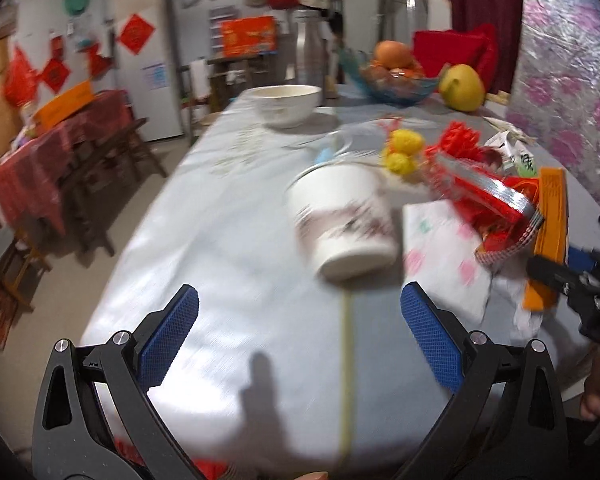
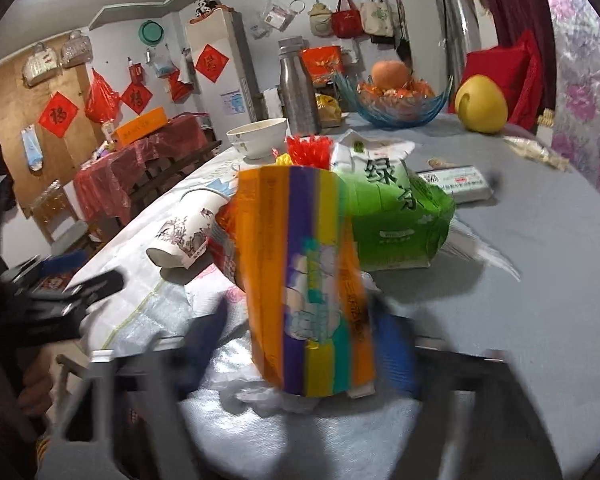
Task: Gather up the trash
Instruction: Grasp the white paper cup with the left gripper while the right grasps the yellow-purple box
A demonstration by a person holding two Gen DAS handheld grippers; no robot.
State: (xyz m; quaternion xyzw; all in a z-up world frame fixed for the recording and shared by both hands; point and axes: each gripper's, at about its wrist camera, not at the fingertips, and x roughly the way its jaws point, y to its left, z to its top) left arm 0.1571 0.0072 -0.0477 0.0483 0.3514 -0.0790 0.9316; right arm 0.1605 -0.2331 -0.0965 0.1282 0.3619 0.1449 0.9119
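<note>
A white paper cup [image 1: 344, 224] with an ink drawing lies on its side on the pale table [image 1: 220, 248]. My left gripper [image 1: 299, 292] is open just short of the cup, with nothing between its blue pads. Trash is piled right of the cup: a red wrapper [image 1: 484, 196], a flowered napkin pack [image 1: 444, 256] and a green bag [image 2: 396, 216]. An orange, purple and yellow striped pack [image 2: 308, 288] stands between the blurred fingers of my right gripper [image 2: 300, 344]. Its right pad is at the pack's edge; the left pad [image 2: 212, 332] stands apart from it.
A white bowl [image 1: 286, 102], a steel bottle [image 1: 310, 52], a blue glass fruit bowl [image 1: 396, 80] and a yellow pomelo [image 1: 462, 86] stand at the far end. Yellow pompoms [image 1: 404, 148] and a white tissue packet [image 2: 454, 184] lie nearby. Left of the table stand chairs and a red-covered table [image 1: 60, 148].
</note>
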